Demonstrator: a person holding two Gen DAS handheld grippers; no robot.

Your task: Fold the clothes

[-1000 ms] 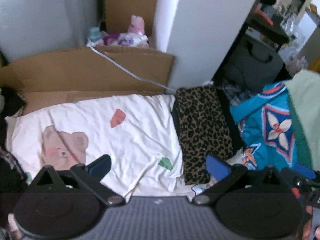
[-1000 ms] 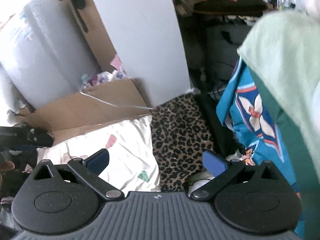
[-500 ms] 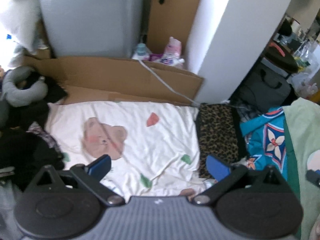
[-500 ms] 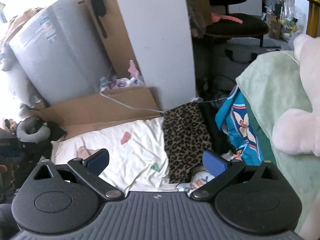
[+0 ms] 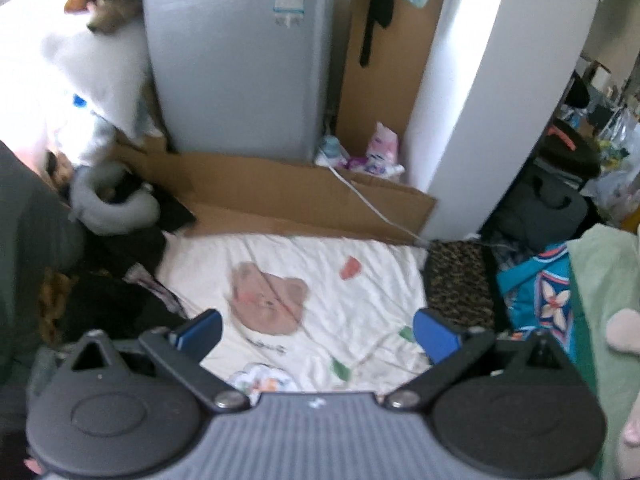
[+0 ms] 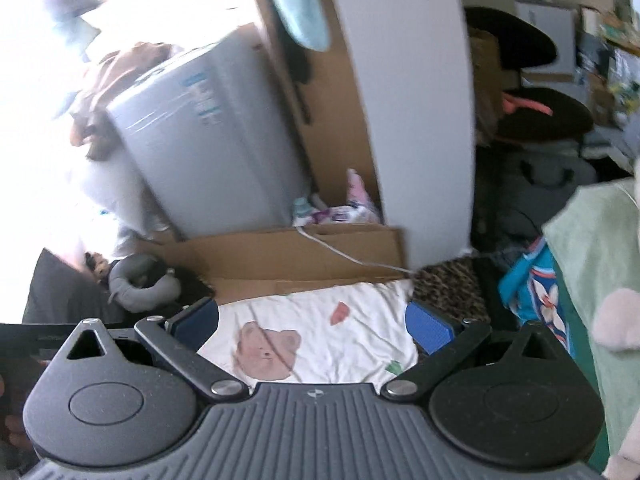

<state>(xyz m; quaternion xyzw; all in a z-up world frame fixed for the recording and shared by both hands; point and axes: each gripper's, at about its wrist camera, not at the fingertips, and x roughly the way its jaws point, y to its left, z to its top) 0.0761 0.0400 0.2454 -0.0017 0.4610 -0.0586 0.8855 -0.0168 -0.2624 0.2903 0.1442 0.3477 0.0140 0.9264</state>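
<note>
- A cream T-shirt (image 5: 320,300) with a pink bear print (image 5: 266,300) lies spread flat in the near centre, just ahead of both grippers.
- The left gripper (image 5: 316,334) hovers above the shirt, blue fingers spread wide, holding nothing.
- The right gripper (image 6: 312,320) hovers likewise, wide open and empty.
- A leopard-print garment (image 5: 460,280) touches the shirt's right edge; a blue patterned cloth (image 5: 540,292) lies further right.
- Flattened cardboard (image 5: 288,196) sits beyond the shirt, with a grey appliance (image 5: 240,60) behind it.
- A grey neck pillow (image 5: 108,208) rests at far left.
</note>
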